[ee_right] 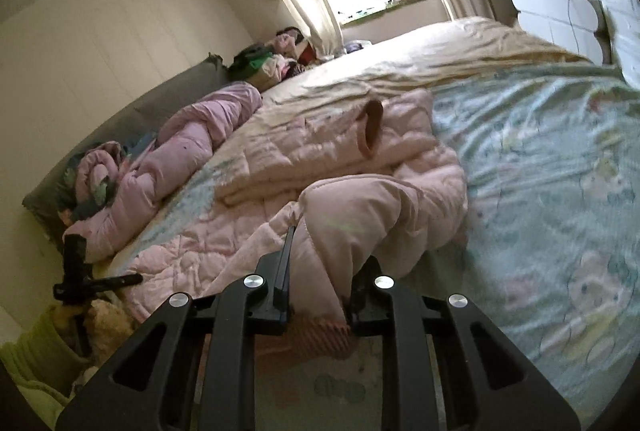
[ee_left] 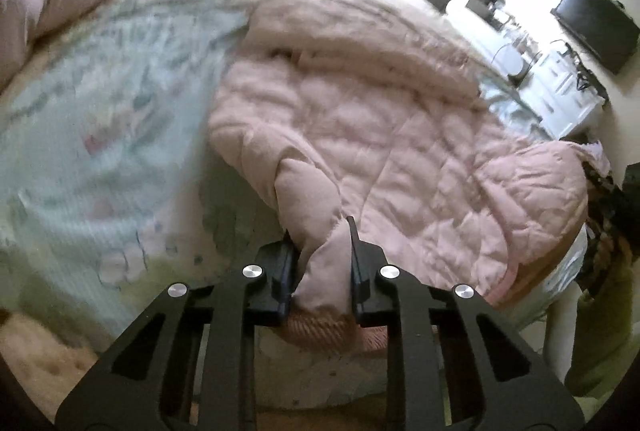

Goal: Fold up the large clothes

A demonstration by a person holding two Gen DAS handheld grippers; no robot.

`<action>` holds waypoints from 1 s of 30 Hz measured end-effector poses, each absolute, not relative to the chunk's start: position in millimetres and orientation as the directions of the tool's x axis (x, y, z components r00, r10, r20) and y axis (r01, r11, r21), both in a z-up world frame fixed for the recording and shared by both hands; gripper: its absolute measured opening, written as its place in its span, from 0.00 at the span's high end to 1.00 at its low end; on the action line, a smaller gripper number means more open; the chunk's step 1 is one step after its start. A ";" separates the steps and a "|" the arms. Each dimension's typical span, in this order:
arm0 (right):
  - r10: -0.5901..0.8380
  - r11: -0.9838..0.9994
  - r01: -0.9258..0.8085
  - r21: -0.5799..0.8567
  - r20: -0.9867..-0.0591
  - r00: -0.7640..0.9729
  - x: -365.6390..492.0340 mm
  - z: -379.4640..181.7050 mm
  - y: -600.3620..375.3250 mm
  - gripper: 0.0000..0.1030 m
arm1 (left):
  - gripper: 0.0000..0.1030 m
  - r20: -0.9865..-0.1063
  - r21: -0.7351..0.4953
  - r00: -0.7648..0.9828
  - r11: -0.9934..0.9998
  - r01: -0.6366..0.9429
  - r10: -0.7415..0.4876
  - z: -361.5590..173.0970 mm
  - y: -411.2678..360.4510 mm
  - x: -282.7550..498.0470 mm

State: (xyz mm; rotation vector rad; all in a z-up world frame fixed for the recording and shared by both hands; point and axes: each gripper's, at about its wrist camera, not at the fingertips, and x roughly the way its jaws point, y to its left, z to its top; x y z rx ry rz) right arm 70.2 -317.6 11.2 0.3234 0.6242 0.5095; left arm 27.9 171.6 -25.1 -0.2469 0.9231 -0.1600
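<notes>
A pink quilted coat [ee_left: 360, 135] is spread on the bed [ee_left: 100, 135], at its near edge. The coat's hem is pinched in the left gripper [ee_left: 320, 243], its jaws nearly closed on the cloth. Another fold is clamped likewise in the right gripper [ee_right: 320, 259].

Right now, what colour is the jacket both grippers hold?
Pale pink, quilted jacket with a darker ribbed pink cuff; clearest in the left wrist view.
</notes>
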 end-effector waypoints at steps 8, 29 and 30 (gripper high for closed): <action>0.533 0.828 -0.348 0.439 -0.429 0.729 89.3 26.6 -318.4 0.82 | 0.87 -0.715 -0.253 0.664 0.966 0.049 -0.221 4.2 156.2 48.4; 0.462 0.850 -0.289 0.441 -0.361 0.810 175.8 67.5 -314.9 0.82 | 0.87 -0.632 -0.211 0.754 0.976 0.058 -0.181 59.1 168.0 128.0; 0.458 0.851 -0.283 0.442 -0.361 0.813 179.7 68.2 -314.6 0.82 | 0.87 -0.630 -0.211 0.755 0.976 0.059 -0.182 60.1 169.2 131.4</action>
